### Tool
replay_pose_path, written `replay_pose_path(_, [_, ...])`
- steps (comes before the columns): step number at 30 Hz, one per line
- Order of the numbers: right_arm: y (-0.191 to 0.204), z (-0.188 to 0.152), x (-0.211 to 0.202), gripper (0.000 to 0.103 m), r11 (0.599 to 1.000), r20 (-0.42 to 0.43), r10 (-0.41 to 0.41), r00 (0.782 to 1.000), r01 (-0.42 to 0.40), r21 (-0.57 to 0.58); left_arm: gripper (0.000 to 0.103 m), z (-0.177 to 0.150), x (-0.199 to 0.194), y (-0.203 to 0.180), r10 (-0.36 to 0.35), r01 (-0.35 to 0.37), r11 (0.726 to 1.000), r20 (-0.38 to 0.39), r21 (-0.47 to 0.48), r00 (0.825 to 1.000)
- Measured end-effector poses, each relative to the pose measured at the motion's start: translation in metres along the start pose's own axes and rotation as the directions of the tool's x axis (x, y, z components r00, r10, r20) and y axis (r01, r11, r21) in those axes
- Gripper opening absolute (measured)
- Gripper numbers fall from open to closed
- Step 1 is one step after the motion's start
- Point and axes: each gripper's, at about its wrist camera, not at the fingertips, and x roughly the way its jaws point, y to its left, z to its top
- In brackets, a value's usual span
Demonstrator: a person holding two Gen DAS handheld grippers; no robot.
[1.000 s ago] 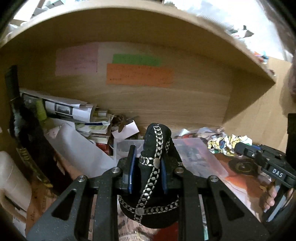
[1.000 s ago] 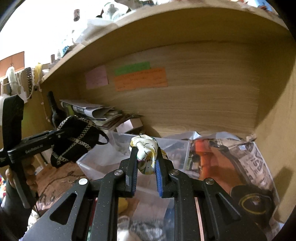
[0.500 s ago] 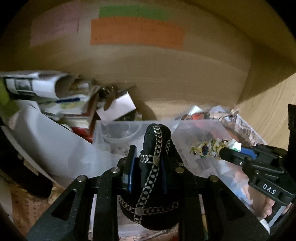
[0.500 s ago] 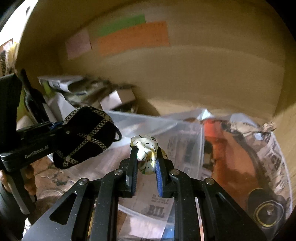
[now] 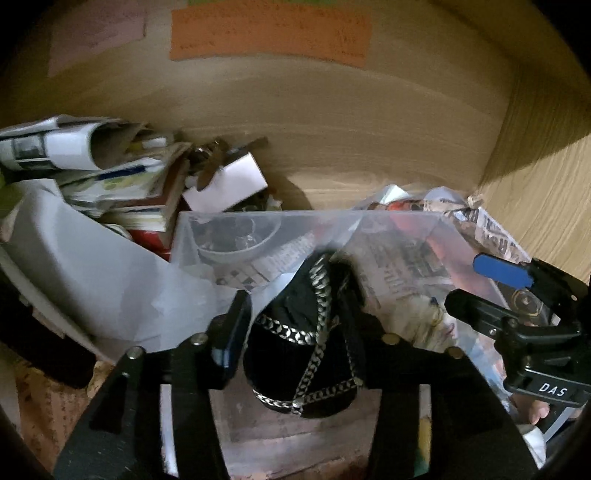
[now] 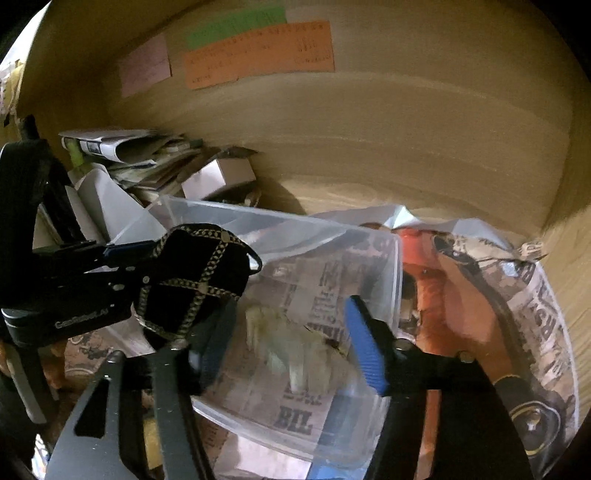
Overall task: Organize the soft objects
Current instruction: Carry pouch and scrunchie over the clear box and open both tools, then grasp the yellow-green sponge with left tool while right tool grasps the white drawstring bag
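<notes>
Wooden shelf alcove (image 6: 406, 140) all around, orange note (image 6: 258, 51), green note (image 6: 236, 26) and pink note (image 6: 146, 68) stuck on the back wall. Newspaper (image 6: 535, 302) spread over the floor of the alcove at right. Stack of papers and magazines (image 5: 92, 173) piled at left, small white box (image 5: 229, 182) beside it. Clear plastic bin (image 6: 384, 266) in the middle, more newsprint showing through its bottom. Left gripper (image 5: 295, 332) over the bin's near left edge, jaws parted, black pouch with metal chain trim (image 5: 306, 354) sitting loosely between the fingers; whether either pad touches it cannot be told. Right gripper (image 6: 288, 343) above the bin, jaws spread wide, gripping nothing. Pale yellowish cloth bundle (image 6: 295, 350), blurred, inside the bin just below the parted right fingers.
</notes>
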Motion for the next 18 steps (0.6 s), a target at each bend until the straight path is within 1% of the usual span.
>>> replay_pose_path(4, [0.002,0.004,-0.015,0.067,1.000,0.037,-0.008,0.999,0.008,-0.008,0.062,0.000,-0.028,0.002,0.001,-0.001,1.000,0.058,-0.005,0.998])
replay_pose_path(5, [0.002,0.004,-0.020,0.071,1.000,0.050,-0.009,0.999,0.009,-0.009,0.063,0.000,-0.035,0.003,0.000,0.000,1.000,0.073,-0.003,0.997])
replay_pose_path(9, [0.007,0.003,-0.048,0.075,1.000,0.111,-0.015,0.994,0.018,-0.022,0.073,-0.005,-0.069,0.000,-0.003,0.001,1.000,0.138,0.016,0.990])
replay_pose_path(13, [0.014,-0.006,-0.077,0.079,0.999,0.166,-0.020,0.986,0.027,-0.042,0.085,-0.018,-0.099,-0.006,-0.004,-0.003,0.999,0.191,0.037,0.982])
replay_pose_path(18, [0.024,-0.027,-0.108,0.081,0.997,0.209,-0.025,0.978,0.039,-0.062,0.093,-0.041,-0.123,-0.015,-0.005,-0.009,0.998,0.219,0.064,0.976])
